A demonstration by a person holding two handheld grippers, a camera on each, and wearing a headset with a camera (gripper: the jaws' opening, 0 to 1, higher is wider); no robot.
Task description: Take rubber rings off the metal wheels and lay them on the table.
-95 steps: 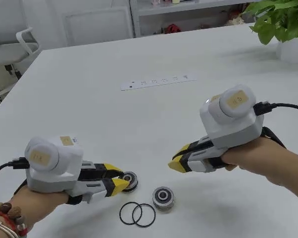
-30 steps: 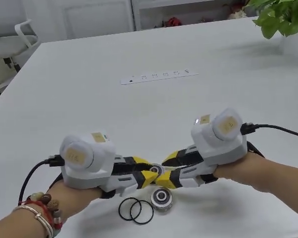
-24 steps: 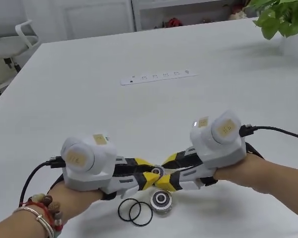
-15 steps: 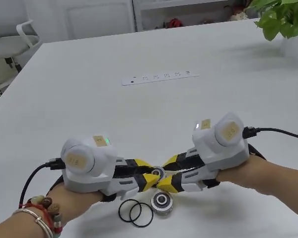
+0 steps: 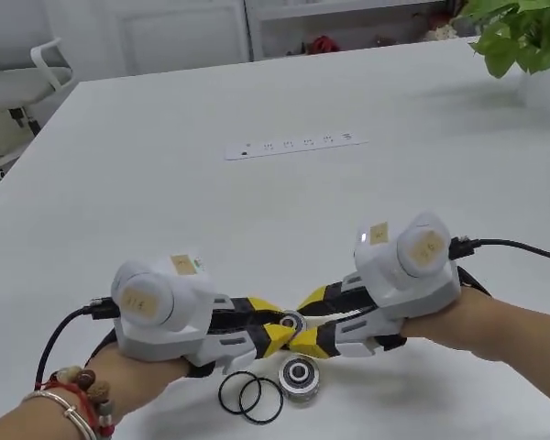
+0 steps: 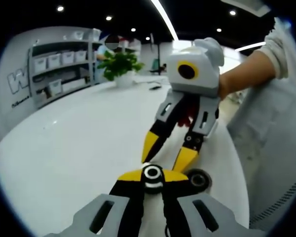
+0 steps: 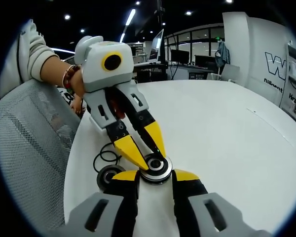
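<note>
White table [image 5: 257, 211] spreads under everything. At its far right corner a white pot [image 5: 545, 92] holds a leafy green plant [image 5: 518, 32]. A power strip [image 5: 293, 145] lies flat mid-table. Near the front edge the left gripper [image 5: 277, 325] and right gripper [image 5: 304, 321] meet tip to tip. The left one's jaws are clamped narrow on a metal wheel [image 6: 152, 174], lifted off the surface. The right one's jaws flank that same wheel closely; whether they press it, I cannot tell. A second wheel [image 5: 298, 374] lies on the table just below them. Beside it, two black rubber rings [image 5: 252, 394] lie overlapping.
</note>
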